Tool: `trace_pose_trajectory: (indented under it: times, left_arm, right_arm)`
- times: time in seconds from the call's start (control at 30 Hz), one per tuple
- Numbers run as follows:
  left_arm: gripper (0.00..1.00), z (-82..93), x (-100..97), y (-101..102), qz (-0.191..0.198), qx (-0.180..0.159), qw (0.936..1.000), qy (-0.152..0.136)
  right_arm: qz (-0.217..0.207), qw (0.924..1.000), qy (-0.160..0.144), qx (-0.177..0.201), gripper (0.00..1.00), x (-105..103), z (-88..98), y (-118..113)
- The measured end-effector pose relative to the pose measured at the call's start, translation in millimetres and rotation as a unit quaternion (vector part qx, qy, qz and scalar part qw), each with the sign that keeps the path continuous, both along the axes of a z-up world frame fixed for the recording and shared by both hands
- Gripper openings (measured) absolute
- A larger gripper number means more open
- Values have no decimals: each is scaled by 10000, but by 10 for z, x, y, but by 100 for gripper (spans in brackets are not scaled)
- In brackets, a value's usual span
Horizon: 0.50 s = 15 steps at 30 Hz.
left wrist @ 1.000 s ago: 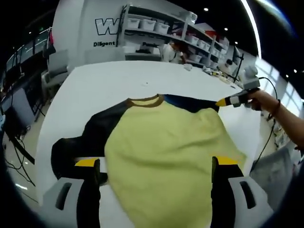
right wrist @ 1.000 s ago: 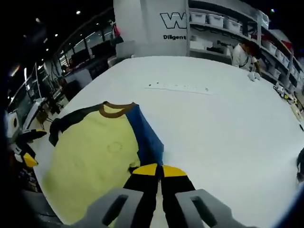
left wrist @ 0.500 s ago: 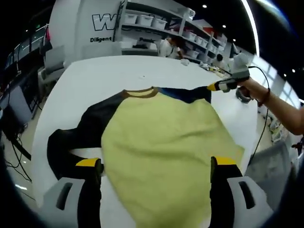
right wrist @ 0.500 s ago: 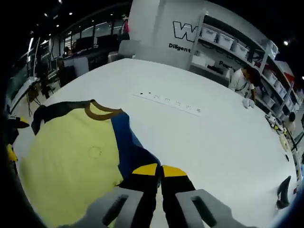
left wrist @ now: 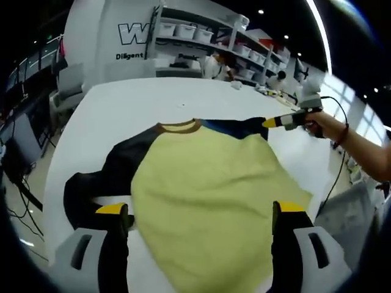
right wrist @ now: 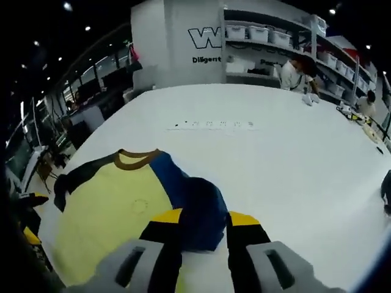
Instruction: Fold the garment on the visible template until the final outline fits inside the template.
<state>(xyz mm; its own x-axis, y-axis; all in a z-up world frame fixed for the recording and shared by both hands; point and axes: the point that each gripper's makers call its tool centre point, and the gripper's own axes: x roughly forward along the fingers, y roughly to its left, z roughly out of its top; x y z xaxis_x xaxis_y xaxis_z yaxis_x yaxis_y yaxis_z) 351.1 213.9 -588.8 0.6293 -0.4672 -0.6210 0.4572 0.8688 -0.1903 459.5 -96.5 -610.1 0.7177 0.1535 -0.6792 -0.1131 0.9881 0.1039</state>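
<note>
Right gripper view shows we are parting the right gripper (right wrist: 197, 221) jaws, releasing the blue sleeve (right wrist: 198, 210) of the garment (left wrist: 208, 189) onto the worktop (right wrist: 293, 152), while the left gripper (left wrist: 198, 220) jaws are standing wide, empty.

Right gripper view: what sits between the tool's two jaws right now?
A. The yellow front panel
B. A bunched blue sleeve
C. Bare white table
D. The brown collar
B. The blue sleeve lies bunched between the jaws of the right tool, while the brown collar and the yellow front panel lie off to its left on the white table.
</note>
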Motion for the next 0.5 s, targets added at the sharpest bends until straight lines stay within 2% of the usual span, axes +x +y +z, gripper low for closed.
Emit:
trace_pose_trajectory:
  times: [0.23,0.33,0.5]
  left_arm:
    - [99,22,-41,1,2,2,10000,-7]
    - [99,35,-53,-4,-9,-17,10000,-22]
    - [99,40,-51,25,10,-16,10000,-24]
  right_arm:
    - [-216,9983,337,418,21,-115,-226,58]
    - [-330,9964,432,656,16,-169,-301,122]
    - [-433,9952,492,724,11,-218,-348,145]
